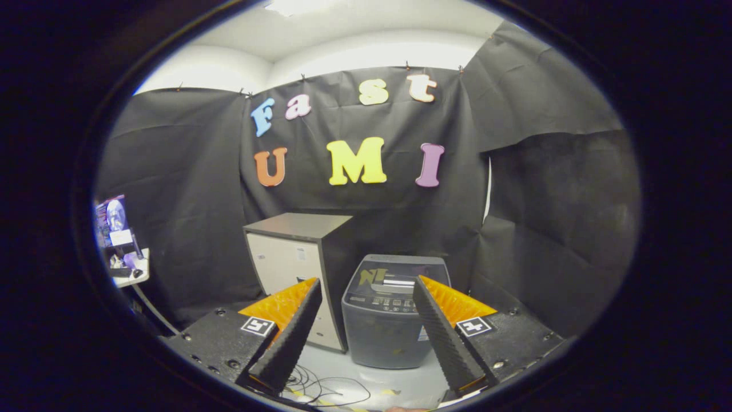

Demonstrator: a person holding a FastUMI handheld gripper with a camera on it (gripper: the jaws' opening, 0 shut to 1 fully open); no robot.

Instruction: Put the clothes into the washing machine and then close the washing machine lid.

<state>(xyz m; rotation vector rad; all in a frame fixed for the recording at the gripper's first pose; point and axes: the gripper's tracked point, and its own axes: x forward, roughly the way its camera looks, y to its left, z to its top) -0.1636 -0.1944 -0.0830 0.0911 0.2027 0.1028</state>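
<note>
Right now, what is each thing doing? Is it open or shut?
Washing machine: upright on the floor, lid down, shut.
Cabinet: upright beside the washing machine, front closed.
Tongs: open, holding nothing, washing machine beyond them.
Cables: lying loose on the floor.

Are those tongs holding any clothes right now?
No. The tongs stand open with nothing between their fingers; the washing machine sits beyond them.

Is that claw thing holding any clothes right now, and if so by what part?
Nothing is held. The gripper is open, its fingers spread wide with only air between them; the washing machine, lid shut, stands beyond them beside a cabinet.
</note>
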